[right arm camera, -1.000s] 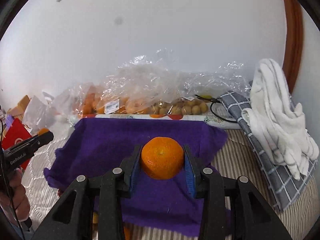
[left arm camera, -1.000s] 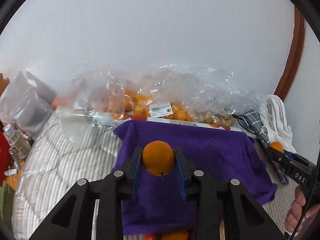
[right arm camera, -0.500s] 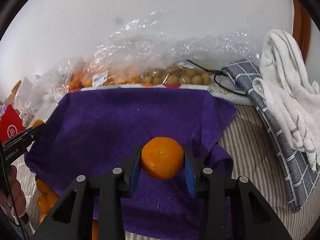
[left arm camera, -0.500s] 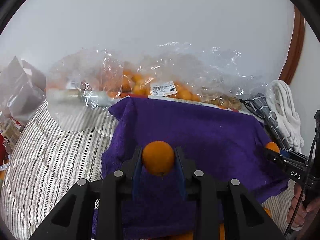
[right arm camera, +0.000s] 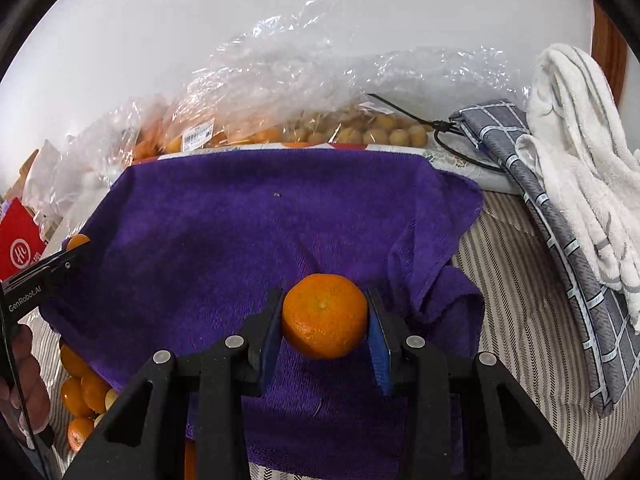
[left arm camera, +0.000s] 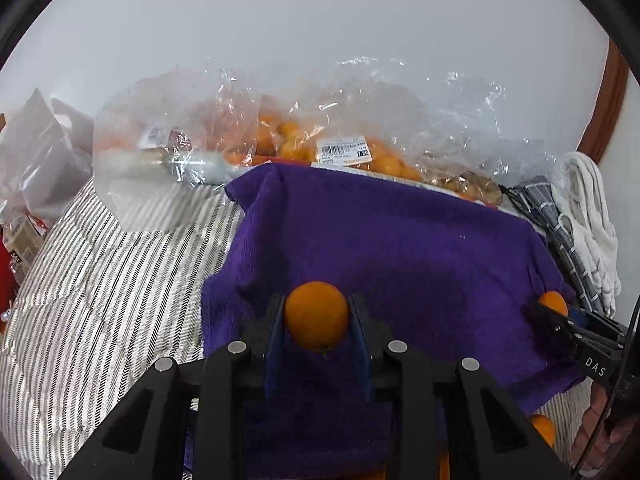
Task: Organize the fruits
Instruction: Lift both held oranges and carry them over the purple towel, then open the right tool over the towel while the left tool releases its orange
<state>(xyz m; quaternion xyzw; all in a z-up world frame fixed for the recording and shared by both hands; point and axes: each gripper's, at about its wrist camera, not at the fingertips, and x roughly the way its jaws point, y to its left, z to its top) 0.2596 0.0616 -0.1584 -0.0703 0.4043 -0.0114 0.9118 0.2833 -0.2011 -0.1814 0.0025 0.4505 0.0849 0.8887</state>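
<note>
My left gripper (left arm camera: 317,322) is shut on a small smooth orange (left arm camera: 317,315), held just above the purple towel (left arm camera: 392,240). My right gripper (right arm camera: 325,320) is shut on a larger mandarin (right arm camera: 325,315) over the near right part of the same purple towel (right arm camera: 248,220). In the left wrist view the right gripper (left arm camera: 560,316) and its mandarin (left arm camera: 554,302) show at the right edge. The right wrist view has the left gripper (right arm camera: 60,262) with its orange (right arm camera: 77,241) at the left edge. Several loose oranges (right arm camera: 82,388) lie beside the towel's near left edge.
Clear plastic bags of oranges (left arm camera: 296,140) and of small brown fruit (right arm camera: 360,130) lie against the wall behind the towel. A grey checked cloth (right arm camera: 560,216) and a white towel (right arm camera: 584,148) lie at the right. The striped bedding (left arm camera: 100,280) spreads left. A red packet (right arm camera: 20,248) sits far left.
Both grippers have sunk toward the purple towel with their fruit still gripped. The towel now fills more of each view and the bags sit higher in the picture.
</note>
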